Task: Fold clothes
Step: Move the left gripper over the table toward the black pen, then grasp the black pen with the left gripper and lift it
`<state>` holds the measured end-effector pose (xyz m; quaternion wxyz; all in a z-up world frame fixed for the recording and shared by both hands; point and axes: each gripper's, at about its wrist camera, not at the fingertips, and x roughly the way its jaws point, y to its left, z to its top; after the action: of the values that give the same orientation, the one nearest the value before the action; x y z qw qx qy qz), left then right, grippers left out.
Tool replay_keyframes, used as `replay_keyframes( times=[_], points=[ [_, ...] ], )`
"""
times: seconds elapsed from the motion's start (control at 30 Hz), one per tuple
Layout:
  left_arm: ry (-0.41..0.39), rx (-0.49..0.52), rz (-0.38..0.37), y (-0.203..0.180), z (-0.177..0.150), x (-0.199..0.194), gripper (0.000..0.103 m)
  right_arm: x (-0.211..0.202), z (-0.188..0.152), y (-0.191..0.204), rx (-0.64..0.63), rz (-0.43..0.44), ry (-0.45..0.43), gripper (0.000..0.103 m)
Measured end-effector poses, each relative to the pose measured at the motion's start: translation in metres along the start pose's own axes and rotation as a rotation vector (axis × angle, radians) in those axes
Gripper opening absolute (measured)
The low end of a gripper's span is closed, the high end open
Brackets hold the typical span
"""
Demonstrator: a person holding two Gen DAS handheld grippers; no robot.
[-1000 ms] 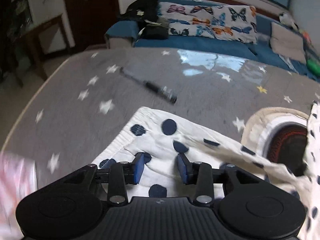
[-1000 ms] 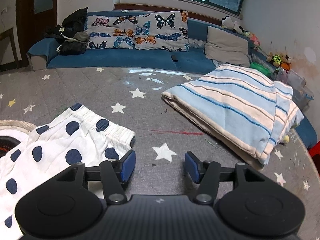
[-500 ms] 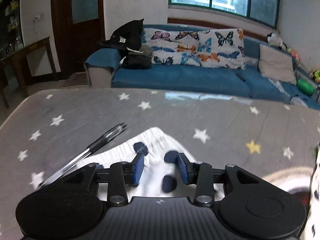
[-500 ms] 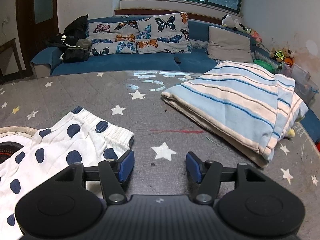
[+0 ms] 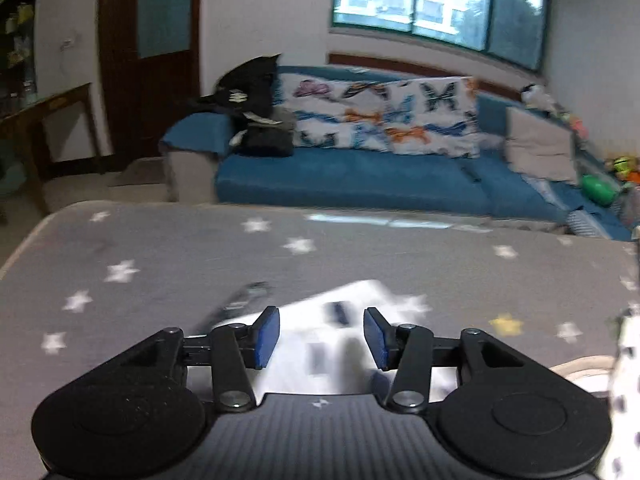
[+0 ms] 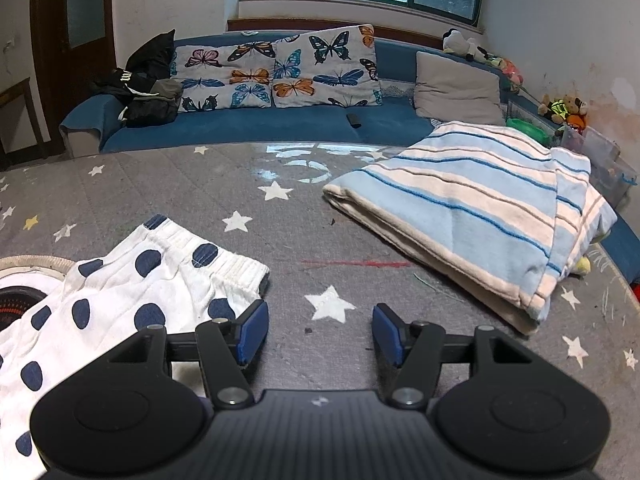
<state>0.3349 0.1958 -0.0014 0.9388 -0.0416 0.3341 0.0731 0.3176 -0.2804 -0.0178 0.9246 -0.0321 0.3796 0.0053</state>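
Note:
White shorts with dark blue dots [image 6: 132, 292] lie on the grey star-patterned table [image 6: 304, 208], the ribbed waistband toward the middle. My right gripper [image 6: 320, 334] is open and empty, its left finger at the waistband corner. In the left wrist view the same shorts [image 5: 340, 336] appear blurred between and beyond my fingers. My left gripper [image 5: 322, 338] is open, with the cloth under the gap and nothing pinched.
A folded blue and white striped blanket [image 6: 472, 216] lies at the right of the table. A dark pen [image 5: 236, 300] lies left of the shorts. A round rimmed object [image 6: 20, 284] sits at the far left. A blue sofa [image 6: 280, 120] with butterfly cushions stands behind.
My left gripper has tilted up and drawn back, so the shorts and pen slid lower in its view, now blurred. My right gripper has hardly moved and stays open.

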Motion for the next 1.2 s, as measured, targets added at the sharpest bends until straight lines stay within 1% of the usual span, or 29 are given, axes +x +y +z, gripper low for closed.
replay_keyframes(
  times=[0.07, 0.13, 0.23, 0.33, 0.47, 0.6, 0.7, 0.83, 0.87, 0.9, 0.97, 1.0, 1.07, 1.2],
  points=[
    [0.012, 0.001, 0.060, 0.012, 0.000, 0.003, 0.050, 0.000, 0.000, 0.000, 0.004, 0.000, -0.001, 0.060],
    [0.013, 0.039, 0.121, 0.016, -0.004, 0.004, 0.050, 0.001, 0.000, 0.000, 0.004, 0.000, 0.000, 0.061],
    [0.012, 0.070, 0.165, 0.020, -0.012, 0.005, 0.050, 0.002, 0.000, -0.002, 0.004, -0.009, -0.001, 0.067],
    [0.009, 0.091, 0.192, 0.021, -0.020, 0.005, 0.052, 0.002, 0.001, -0.003, 0.013, -0.007, 0.002, 0.067],
    [-0.004, 0.090, 0.184, 0.021, -0.021, 0.002, 0.050, 0.002, 0.001, -0.003, 0.009, -0.009, 0.003, 0.067],
    [-0.032, 0.050, 0.149, 0.031, -0.021, -0.007, 0.050, 0.002, 0.000, -0.003, 0.011, -0.008, 0.003, 0.068],
    [-0.017, 0.031, 0.160, 0.043, -0.024, -0.009, 0.051, 0.002, 0.000, -0.003, 0.016, -0.009, 0.002, 0.069],
    [-0.001, 0.042, 0.173, 0.056, -0.030, -0.011, 0.050, 0.002, 0.000, -0.003, 0.013, -0.012, 0.001, 0.069],
    [-0.004, 0.030, 0.170, 0.059, -0.031, -0.012, 0.050, 0.002, 0.000, -0.003, 0.015, -0.011, 0.002, 0.069],
    [-0.017, -0.004, 0.150, 0.065, -0.031, -0.015, 0.050, 0.002, 0.000, -0.003, 0.018, -0.011, 0.002, 0.069],
    [-0.024, -0.050, 0.138, 0.076, -0.031, -0.019, 0.050, 0.002, 0.000, -0.004, 0.020, -0.011, 0.002, 0.070],
    [-0.012, -0.031, 0.153, 0.077, -0.031, -0.019, 0.048, 0.002, 0.000, -0.004, 0.018, -0.013, 0.002, 0.070],
    [0.007, 0.011, 0.166, 0.077, -0.033, -0.019, 0.048, 0.002, 0.000, -0.003, 0.017, -0.016, 0.001, 0.070],
    [0.011, 0.040, 0.153, 0.076, -0.035, -0.017, 0.048, 0.002, 0.000, -0.003, 0.018, -0.018, 0.001, 0.070]
  ],
)
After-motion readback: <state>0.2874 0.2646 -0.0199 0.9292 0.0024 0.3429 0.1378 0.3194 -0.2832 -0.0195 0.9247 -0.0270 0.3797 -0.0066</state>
